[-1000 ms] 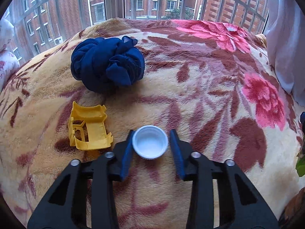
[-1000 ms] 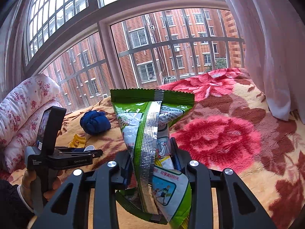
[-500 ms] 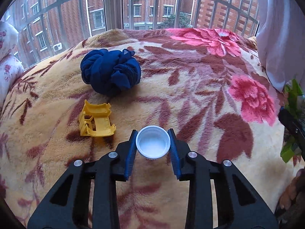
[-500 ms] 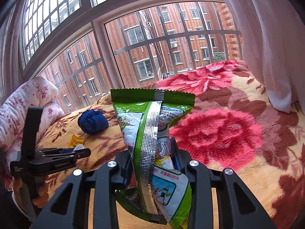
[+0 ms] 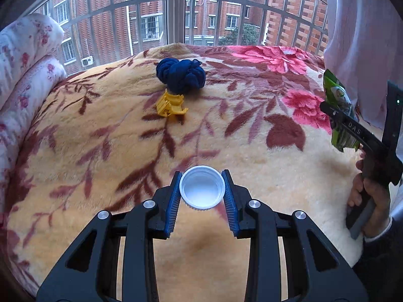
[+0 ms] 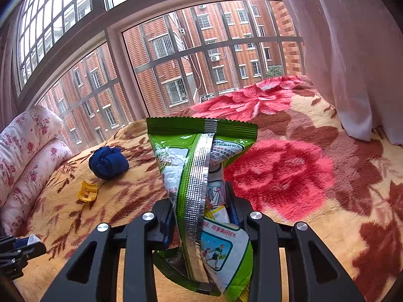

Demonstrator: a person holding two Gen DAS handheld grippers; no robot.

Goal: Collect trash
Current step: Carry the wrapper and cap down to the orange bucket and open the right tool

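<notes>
A white plastic bottle cap sits open side up between the blue pads of my left gripper, which is shut on it and holds it above the floral blanket. My right gripper is shut on a green and white snack wrapper that stands upright between its fingers. In the left wrist view that wrapper and the right gripper show at the right edge, held by a hand. The left gripper's tip with the cap shows at the lower left of the right wrist view.
A balled dark blue cloth and a yellow plastic piece lie on the blanket near the window. A rolled floral quilt lies along the left side. A white curtain hangs at the right. Barred windows stand behind the bed.
My left gripper has drawn back and up with the cap, so the blue cloth and yellow piece look farther off and the right gripper has come into its view. The right gripper has stayed put.
</notes>
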